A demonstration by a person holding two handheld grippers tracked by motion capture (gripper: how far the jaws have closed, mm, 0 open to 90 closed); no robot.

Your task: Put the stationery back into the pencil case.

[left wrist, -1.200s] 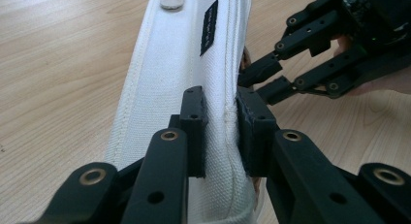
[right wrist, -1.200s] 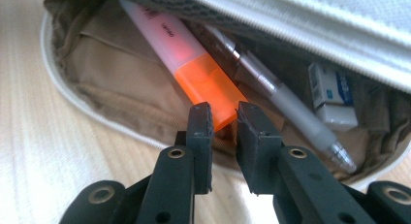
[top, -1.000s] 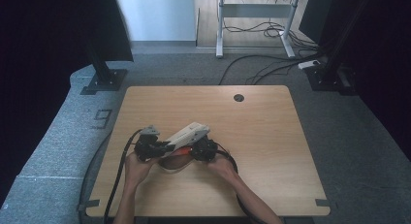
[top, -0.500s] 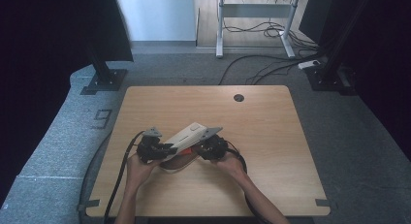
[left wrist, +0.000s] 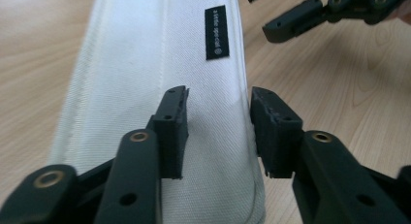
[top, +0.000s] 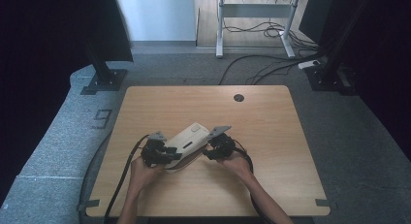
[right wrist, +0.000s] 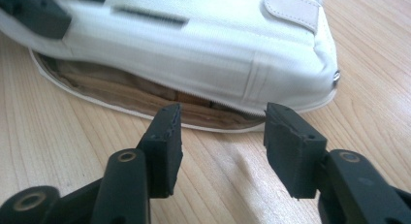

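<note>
Now white pouch between grippers, untouched

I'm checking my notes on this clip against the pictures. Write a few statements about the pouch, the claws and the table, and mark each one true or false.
1. The white pouch lies on the wooden table. True.
2. The right claw grips the pouch. False: its jaws have just been opening and stand apart with nothing between them, short of the pouch.
3. The pouch bears a small black label. True.
4. The pouch is zipped shut. False: its side gapes, showing a tan lining.
5. The left claw is shut tight. False: its jaws have just been opening and stand apart over the pouch.
</note>
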